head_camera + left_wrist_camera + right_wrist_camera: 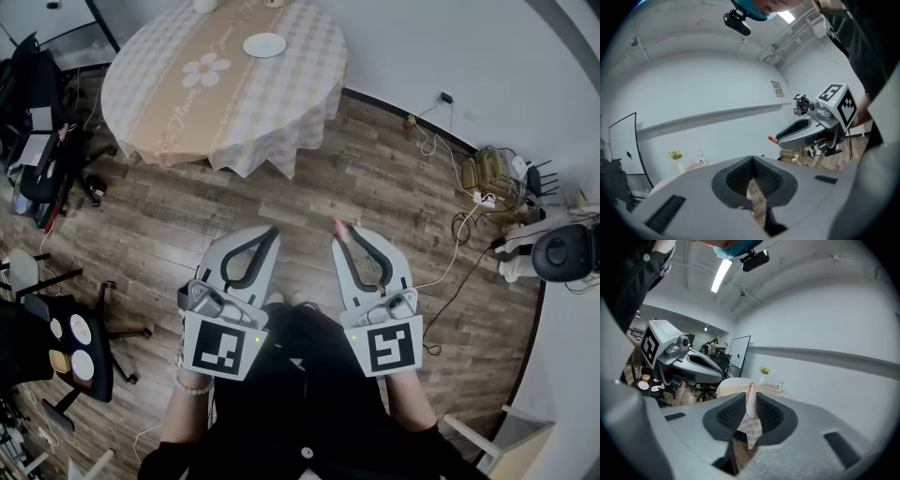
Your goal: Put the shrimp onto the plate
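A pink-orange shrimp [751, 401] sticks out from between the pads of my right gripper [750, 398], which is shut on it. The head view shows its tip [338, 228] at the front of the right gripper [341, 234], held over the wooden floor. My left gripper [271, 232] hangs beside it, shut with nothing in it. A small white plate [264, 45] lies on the round table [187, 112] far ahead of both grippers. In the left gripper view the jaws [752, 160] meet, and the right gripper [811, 131] shows with the shrimp's [772, 139] orange tip.
The table has a checked cloth with a tan runner. Office chairs and bags [42, 159] stand at the left. Cables and a power strip [483, 197] lie by the right wall. A vase of flowers [763, 372] stands at the table's far side.
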`<state>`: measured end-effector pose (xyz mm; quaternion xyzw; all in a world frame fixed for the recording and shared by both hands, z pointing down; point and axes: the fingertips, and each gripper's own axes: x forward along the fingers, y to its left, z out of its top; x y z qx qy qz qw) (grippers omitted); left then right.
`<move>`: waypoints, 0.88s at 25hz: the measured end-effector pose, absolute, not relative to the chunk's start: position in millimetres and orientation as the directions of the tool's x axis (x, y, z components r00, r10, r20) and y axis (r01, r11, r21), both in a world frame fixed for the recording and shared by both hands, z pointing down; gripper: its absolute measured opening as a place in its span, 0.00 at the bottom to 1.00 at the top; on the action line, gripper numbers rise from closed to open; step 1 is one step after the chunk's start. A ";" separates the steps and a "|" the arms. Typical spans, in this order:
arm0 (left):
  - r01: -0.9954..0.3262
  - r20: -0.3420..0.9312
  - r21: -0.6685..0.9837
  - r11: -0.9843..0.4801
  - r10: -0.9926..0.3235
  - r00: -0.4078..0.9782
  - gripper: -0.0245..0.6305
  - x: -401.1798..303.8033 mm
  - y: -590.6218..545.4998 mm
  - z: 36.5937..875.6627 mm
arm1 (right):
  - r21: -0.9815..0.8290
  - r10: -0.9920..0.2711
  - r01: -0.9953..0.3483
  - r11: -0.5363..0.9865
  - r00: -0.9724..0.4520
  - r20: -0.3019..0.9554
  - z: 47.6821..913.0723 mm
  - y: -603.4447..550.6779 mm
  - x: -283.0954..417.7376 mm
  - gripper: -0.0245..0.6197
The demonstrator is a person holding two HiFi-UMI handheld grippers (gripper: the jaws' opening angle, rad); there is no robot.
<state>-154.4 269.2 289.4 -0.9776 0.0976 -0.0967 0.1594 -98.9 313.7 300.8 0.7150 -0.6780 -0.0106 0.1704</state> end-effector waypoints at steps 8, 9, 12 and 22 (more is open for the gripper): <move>-0.154 0.148 -0.332 -0.931 -0.213 0.966 0.04 -166.0 262.8 289.7 | 0.275 -0.971 -0.960 -0.049 0.110 0.211 301.1 311.2 -106.5 0.12; -0.151 0.147 -0.333 -0.931 -0.210 0.967 0.04 -167.7 262.7 289.2 | 0.276 -0.971 -0.960 -0.051 0.112 0.210 300.9 311.3 -108.6 0.12; -0.141 0.140 -0.336 -0.931 -0.198 0.970 0.04 -172.7 265.0 288.0 | 0.278 -0.968 -0.959 -0.060 0.124 0.219 302.8 313.8 -114.2 0.12; -0.127 0.136 -0.333 -0.934 -0.181 0.974 0.04 -184.0 264.7 291.0 | 0.296 -0.964 -0.951 -0.085 0.154 0.217 302.3 320.9 -125.9 0.12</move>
